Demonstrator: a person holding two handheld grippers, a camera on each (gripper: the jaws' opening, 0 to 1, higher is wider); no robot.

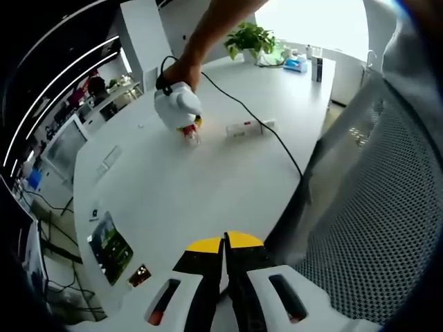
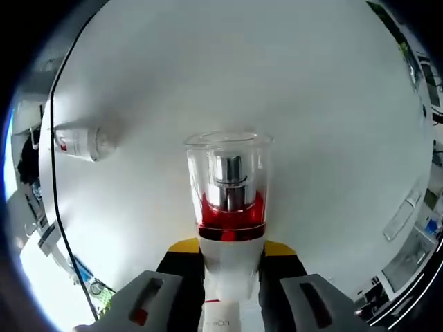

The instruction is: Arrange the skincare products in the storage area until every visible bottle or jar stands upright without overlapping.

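the right gripper clamps a clear-capped pump bottle above the white table. a second bottle lies on its side. the left gripper has its jaws together, empty

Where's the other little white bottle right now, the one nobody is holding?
The white bottle lies on its side on the white table, beside the black cable, just right of the right gripper.
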